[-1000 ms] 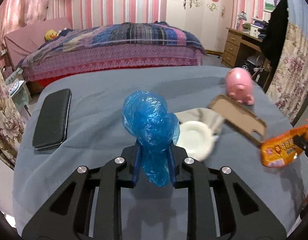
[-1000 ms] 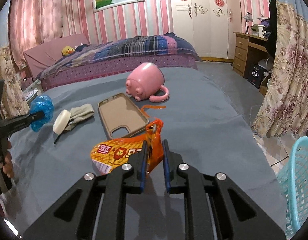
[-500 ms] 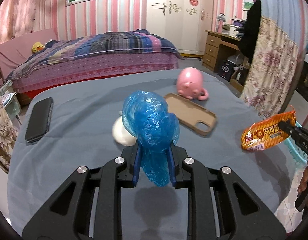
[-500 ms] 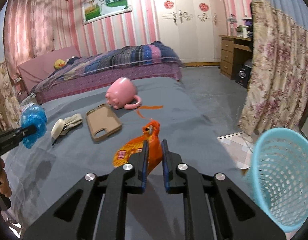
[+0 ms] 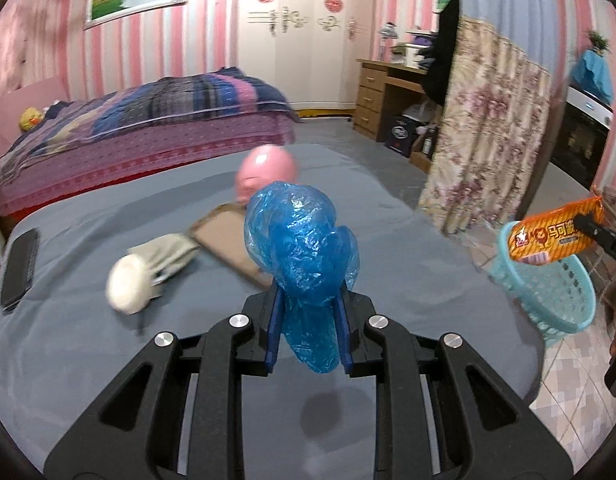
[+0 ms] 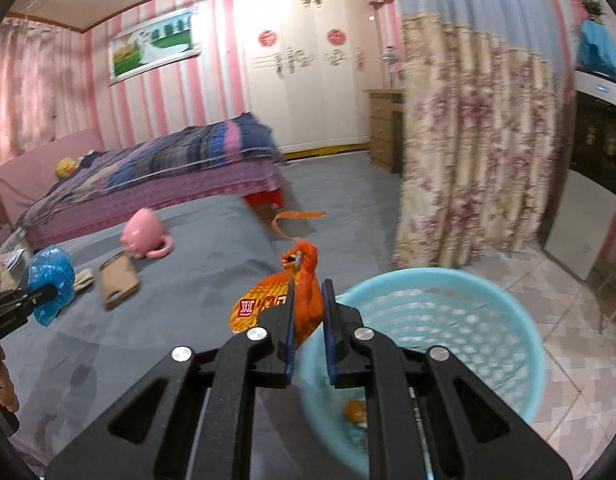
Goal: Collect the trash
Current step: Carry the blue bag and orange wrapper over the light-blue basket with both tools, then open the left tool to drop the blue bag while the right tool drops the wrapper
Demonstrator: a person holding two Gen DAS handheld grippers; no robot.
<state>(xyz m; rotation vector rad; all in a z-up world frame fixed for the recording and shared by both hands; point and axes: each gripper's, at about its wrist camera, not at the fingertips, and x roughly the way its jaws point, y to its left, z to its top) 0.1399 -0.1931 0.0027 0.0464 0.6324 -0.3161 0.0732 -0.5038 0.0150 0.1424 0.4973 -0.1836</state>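
Both wrist views low along their tongs, sharing the grey bed [image 5: 107, 360].

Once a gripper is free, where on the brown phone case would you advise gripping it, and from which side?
I would take the phone case by its long raised edge nearest the table's front, coming from above with one finger inside the tray and one outside. It lies flat, open side up on the grey tablecloth, so only the thin rim offers a pinch.

Light: even, soft indoor.
Shadow: faint on bench [image 5: 87, 360] at 6 o'clock.
Blur: motion smear at mid-frame.
Edges: fisheye-bent, black corners.
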